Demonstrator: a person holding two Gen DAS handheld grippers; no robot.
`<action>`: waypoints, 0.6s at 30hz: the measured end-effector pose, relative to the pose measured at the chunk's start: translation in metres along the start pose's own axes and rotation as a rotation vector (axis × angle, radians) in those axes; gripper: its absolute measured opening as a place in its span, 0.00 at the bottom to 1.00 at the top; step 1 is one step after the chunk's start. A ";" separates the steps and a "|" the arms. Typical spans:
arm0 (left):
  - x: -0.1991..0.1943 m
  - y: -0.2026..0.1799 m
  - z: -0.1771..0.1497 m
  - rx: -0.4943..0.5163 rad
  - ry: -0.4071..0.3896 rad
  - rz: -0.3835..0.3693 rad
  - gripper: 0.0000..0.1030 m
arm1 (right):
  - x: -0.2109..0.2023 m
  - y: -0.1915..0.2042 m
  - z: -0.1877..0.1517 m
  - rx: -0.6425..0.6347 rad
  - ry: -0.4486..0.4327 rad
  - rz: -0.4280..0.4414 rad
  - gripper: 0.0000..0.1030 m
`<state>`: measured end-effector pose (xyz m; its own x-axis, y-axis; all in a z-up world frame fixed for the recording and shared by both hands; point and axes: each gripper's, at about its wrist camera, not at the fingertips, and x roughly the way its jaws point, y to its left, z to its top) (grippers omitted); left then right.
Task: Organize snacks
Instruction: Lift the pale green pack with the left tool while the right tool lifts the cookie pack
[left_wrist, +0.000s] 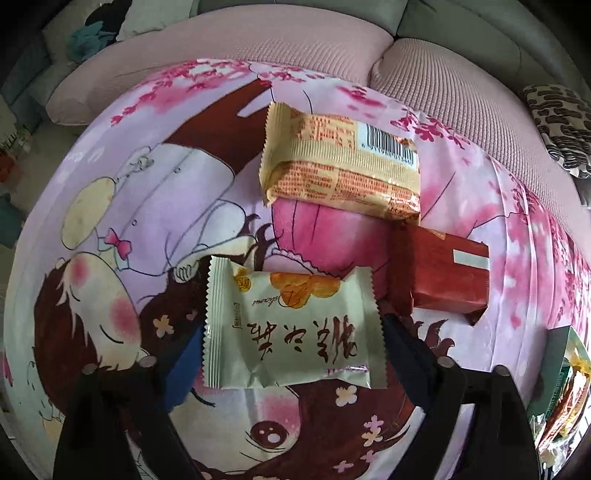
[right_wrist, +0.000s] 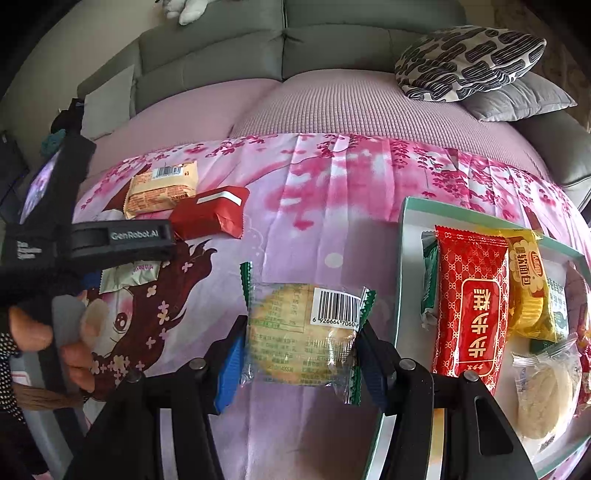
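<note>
Straddling the pale green pastry packet (left_wrist: 291, 328), the left gripper (left_wrist: 291, 350) stands wide, seemingly not yet pinching; light, crushable, best taken mid-body, while the right gripper (right_wrist: 301, 354) clamps a clear-wrapped biscuit (right_wrist: 301, 336).

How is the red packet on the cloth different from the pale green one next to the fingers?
The red packet is plain red with one white strip; the pale green packet carries big dark characters and an orange picture. The red one lies clear of the left fingers; the green one sits between them. The red one looks blocky, the green one flatter with zigzag ends. Both lie on the cartoon cloth.
</note>
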<state>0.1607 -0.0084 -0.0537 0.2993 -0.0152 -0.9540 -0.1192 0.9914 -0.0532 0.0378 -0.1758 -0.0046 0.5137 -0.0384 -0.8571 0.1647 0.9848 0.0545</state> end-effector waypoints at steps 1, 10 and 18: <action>-0.001 -0.002 0.001 0.003 -0.006 -0.004 0.78 | 0.000 0.000 0.000 0.003 -0.001 0.001 0.57; -0.025 0.005 0.004 -0.029 -0.025 0.009 0.55 | -0.001 0.000 0.000 0.001 0.003 0.008 0.57; -0.076 0.007 0.002 -0.057 -0.091 -0.097 0.55 | -0.016 -0.005 0.004 0.026 -0.035 0.028 0.57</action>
<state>0.1388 -0.0003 0.0185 0.3962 -0.0967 -0.9131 -0.1379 0.9769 -0.1633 0.0319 -0.1808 0.0112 0.5474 -0.0168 -0.8367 0.1712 0.9809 0.0923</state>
